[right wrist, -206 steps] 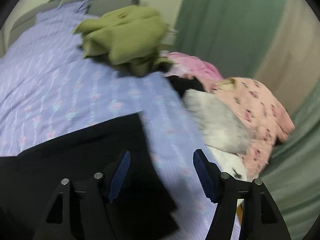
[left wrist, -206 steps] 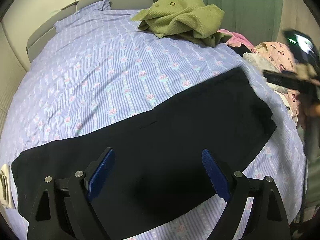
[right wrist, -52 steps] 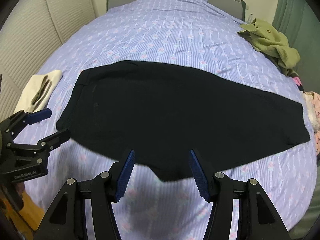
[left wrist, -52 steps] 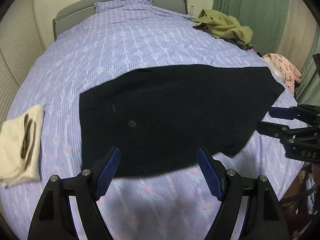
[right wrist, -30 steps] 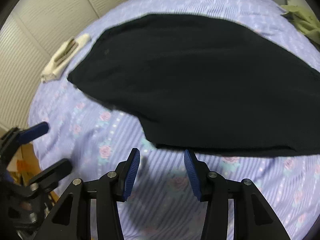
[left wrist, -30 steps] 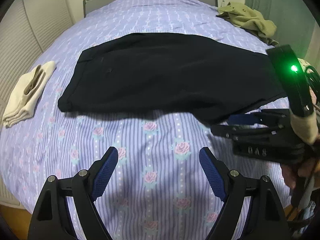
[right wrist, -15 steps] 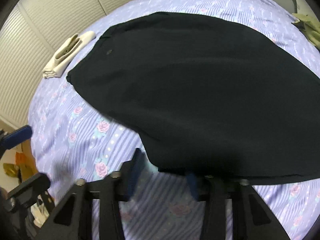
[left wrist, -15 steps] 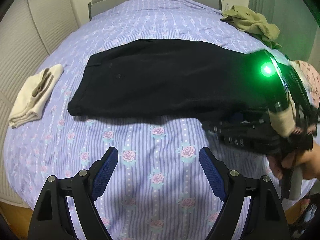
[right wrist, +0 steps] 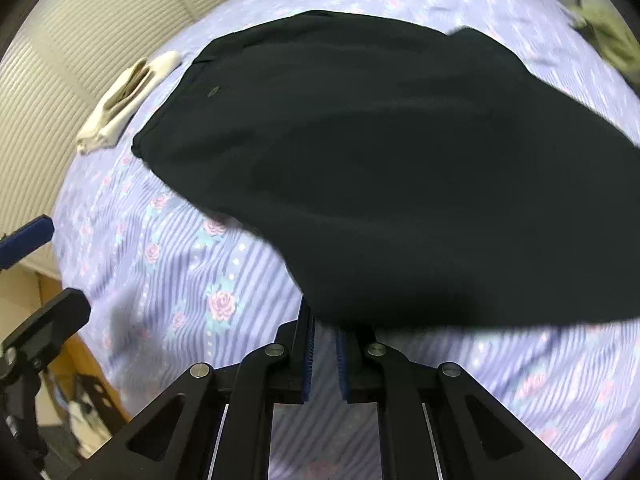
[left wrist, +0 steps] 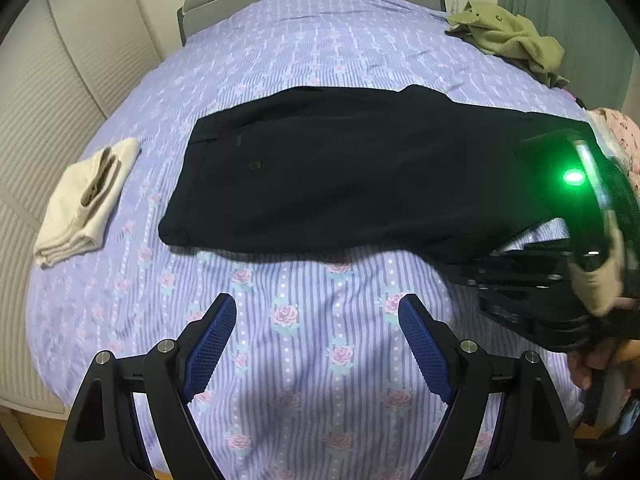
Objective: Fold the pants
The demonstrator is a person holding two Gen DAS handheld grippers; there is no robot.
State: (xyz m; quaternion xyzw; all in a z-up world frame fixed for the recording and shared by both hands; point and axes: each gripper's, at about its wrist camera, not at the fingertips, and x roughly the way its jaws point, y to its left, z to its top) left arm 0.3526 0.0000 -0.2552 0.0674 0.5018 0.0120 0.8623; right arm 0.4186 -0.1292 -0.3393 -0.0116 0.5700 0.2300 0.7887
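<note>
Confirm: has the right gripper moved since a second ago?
Yes. The right gripper has closed in on the near edge of the black pants, its jaws just closing on the cloth.

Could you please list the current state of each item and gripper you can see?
Black pants: flat on bed, near edge pinched.
Right gripper: just closed on pants' edge.
Left gripper: open, empty.
Cream garment: folded.
Green garment: crumpled.

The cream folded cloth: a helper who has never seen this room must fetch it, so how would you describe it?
Start at the big bed with the lilac rose-striped sheet. Black pants lie across its middle; past their waistband end, near the bed's edge by the ribbed wall, sits the cream folded cloth. It is the only pale, neatly stacked piece; the olive garment lies crumpled in a heap.
</note>
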